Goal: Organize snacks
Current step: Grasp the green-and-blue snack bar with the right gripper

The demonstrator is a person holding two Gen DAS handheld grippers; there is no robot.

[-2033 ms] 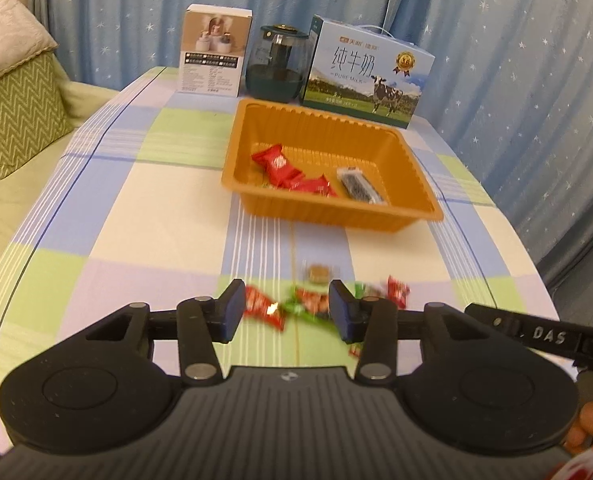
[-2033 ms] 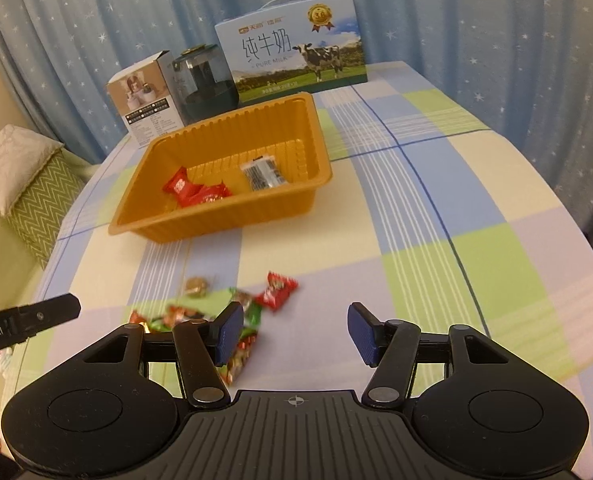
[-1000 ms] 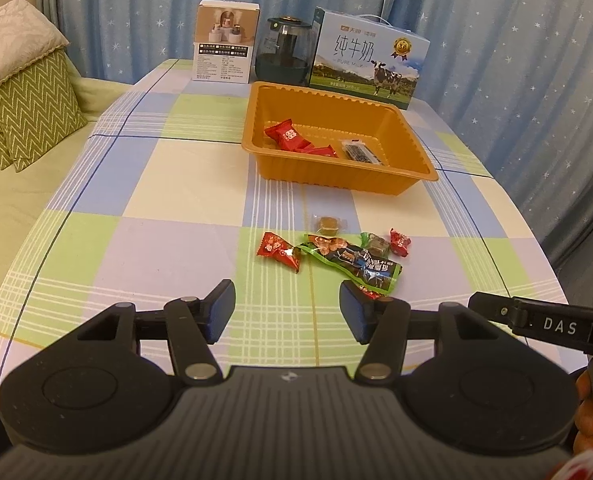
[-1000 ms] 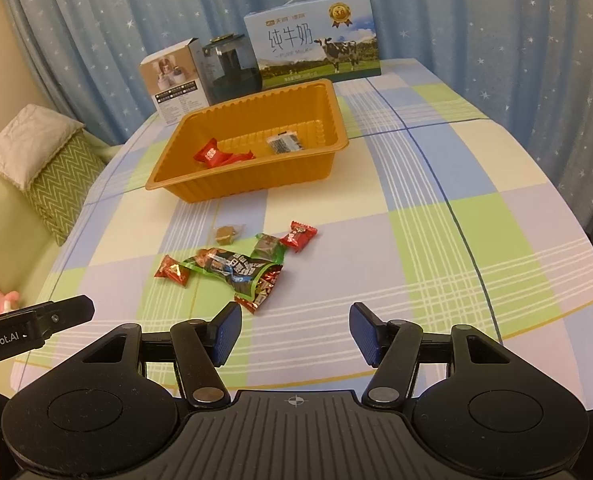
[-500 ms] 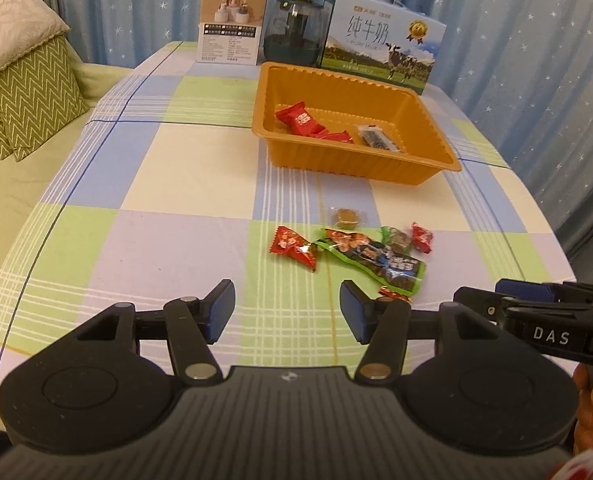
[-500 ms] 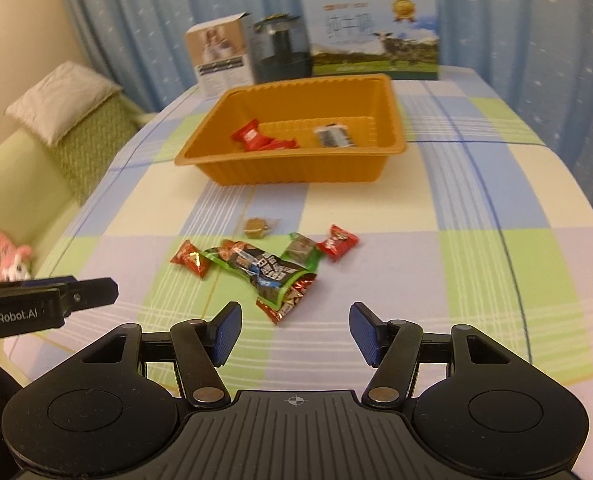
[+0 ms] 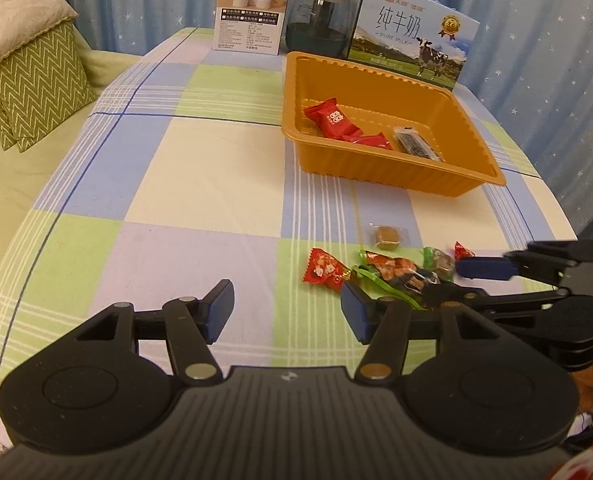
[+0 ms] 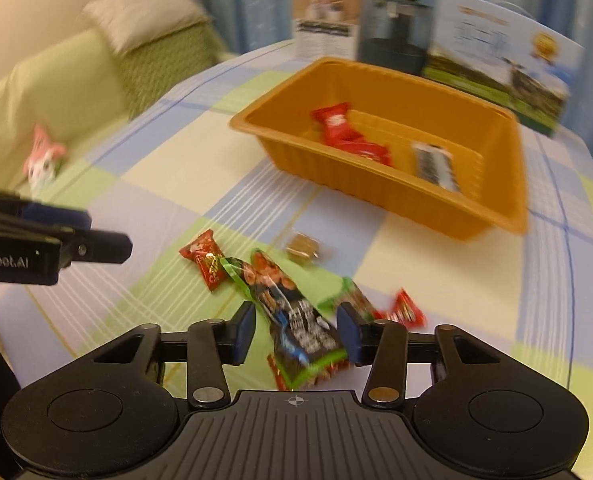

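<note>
An orange tray (image 7: 448,188) (image 8: 492,216) holds two red packets (image 7: 330,118) (image 8: 336,128) and a dark bar (image 7: 414,144). Loose snacks lie on the checked cloth before it: a long green-edged packet (image 8: 292,320) (image 7: 392,274), a red candy (image 7: 322,270) (image 8: 204,260), a brown candy (image 7: 386,236) (image 8: 302,248), a small red candy (image 8: 402,312). My right gripper (image 8: 294,334) is open with its fingers on either side of the long packet; it also shows in the left wrist view (image 7: 456,284). My left gripper (image 7: 286,310) is open and empty, just left of the snacks.
A white box (image 7: 252,8), a dark kettle (image 7: 320,20) and a milk carton (image 7: 412,44) stand behind the tray. Green cushions (image 7: 28,80) and a sofa lie off the table's left side. A pink toy (image 8: 42,158) lies on the sofa.
My right gripper has swung left and dropped down over the snack pile, straddling the long packet. My left gripper has moved slightly closer to the table, still open.
</note>
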